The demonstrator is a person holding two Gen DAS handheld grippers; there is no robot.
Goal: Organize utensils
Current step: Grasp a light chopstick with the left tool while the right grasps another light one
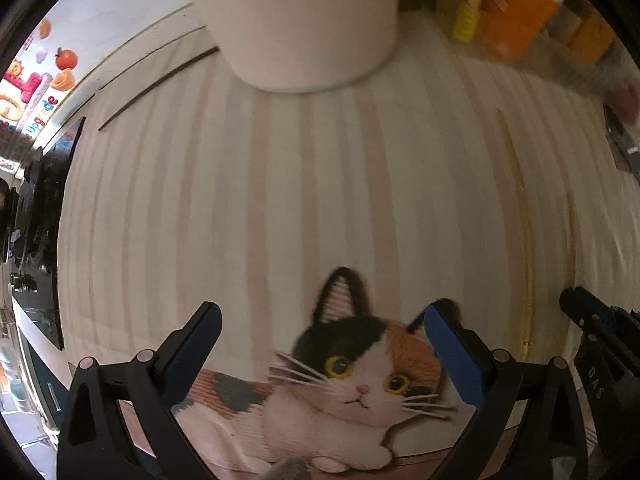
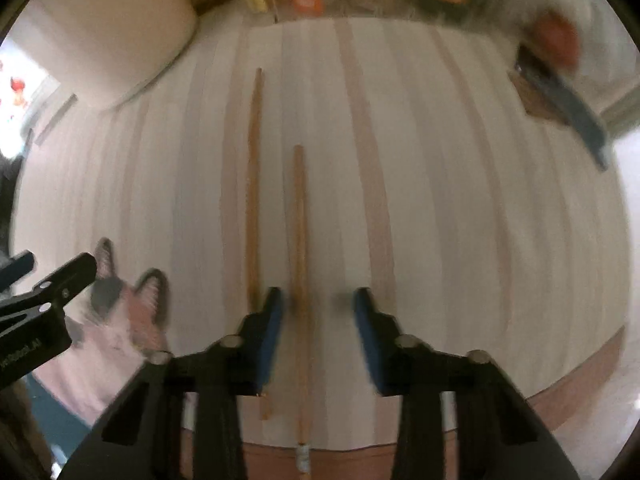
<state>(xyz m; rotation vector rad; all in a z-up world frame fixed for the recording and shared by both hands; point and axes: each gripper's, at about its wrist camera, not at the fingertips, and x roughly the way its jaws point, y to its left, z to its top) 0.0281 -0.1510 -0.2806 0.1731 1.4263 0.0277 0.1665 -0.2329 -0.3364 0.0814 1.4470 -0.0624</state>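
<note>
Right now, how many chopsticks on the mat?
2. One chopstick lies left of the right gripper, partly under its left finger; the other chopstick runs between the open fingers. More could be hidden by blur.

Two wooden chopsticks lie flat on the striped mat, near-parallel, not touching. Left chopstick (image 2: 253, 216) sits farther forward. Right chopstick (image 2: 301, 280) sits nearer, its near end overhanging the mat edge and capped with a pale band.
</note>
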